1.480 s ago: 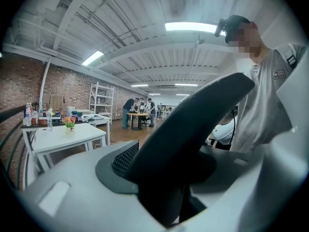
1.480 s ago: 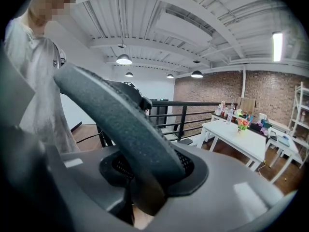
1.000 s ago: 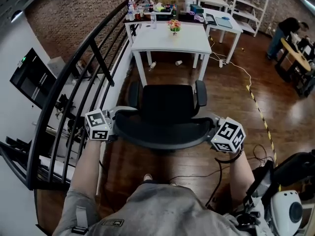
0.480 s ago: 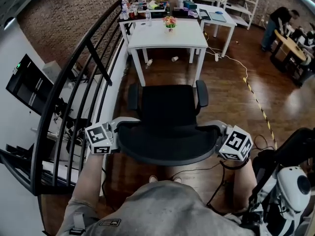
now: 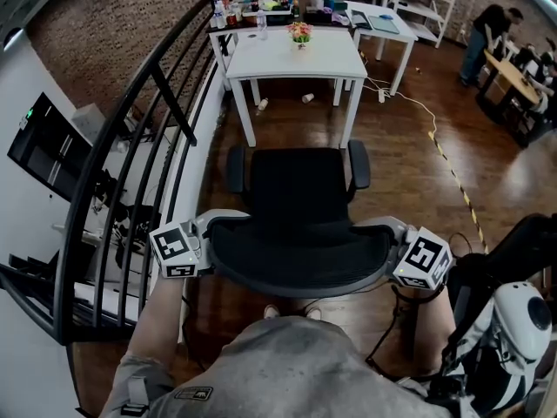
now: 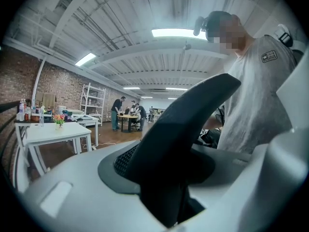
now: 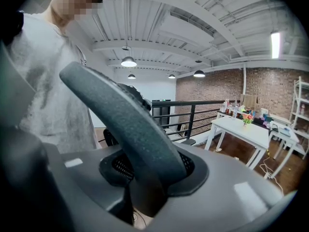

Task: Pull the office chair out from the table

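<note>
- The chair [image 5: 296, 194] has rolled back toward me over the last second. Its seat now sits clear of the table [image 5: 270, 59], with a wider strip of bare floor [image 5: 300, 124] between them. I'd say the pull is mostly done.
- The left gripper [image 5: 211, 231] is clamped on the left end of the backrest [image 5: 300, 259], and its jaws have just tightened a touch on that rim.
- The right gripper [image 5: 389, 232] grips the other end, same as before.
- On the table, a little pot [image 5: 301, 37] holds flowers, with a bottle [image 5: 261, 26] near the back edge.
- Two small containers [image 5: 263, 104] lie on the floor under the table. I can't tell what's in them.
</note>
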{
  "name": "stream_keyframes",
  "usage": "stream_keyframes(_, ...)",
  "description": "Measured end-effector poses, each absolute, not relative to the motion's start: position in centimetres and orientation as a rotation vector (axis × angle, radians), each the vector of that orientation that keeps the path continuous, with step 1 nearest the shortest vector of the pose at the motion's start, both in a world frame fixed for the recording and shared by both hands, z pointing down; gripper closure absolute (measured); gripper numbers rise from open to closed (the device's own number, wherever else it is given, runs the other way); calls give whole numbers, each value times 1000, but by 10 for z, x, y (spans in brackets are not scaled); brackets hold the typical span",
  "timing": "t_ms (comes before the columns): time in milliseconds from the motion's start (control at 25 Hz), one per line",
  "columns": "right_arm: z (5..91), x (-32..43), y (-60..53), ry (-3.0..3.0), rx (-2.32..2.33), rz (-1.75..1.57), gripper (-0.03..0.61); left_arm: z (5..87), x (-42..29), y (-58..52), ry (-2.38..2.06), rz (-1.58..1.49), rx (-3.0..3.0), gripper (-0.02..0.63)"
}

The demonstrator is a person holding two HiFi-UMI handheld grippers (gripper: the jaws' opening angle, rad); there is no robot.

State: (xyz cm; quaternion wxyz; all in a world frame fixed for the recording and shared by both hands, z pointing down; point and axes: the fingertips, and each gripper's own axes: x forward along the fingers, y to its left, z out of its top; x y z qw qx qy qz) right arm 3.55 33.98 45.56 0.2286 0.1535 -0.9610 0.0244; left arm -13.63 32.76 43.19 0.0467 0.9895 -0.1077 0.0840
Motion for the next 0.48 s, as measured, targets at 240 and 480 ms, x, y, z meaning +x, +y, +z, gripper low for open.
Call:
stream_keyframes(240,447,41,335,-2683,525,79,335,427,-149,325,-427,173,3002,358)
stream_keyframes(480,455,89,340,-2767,678,261,282,446,-195,331,-619,73,2911,311)
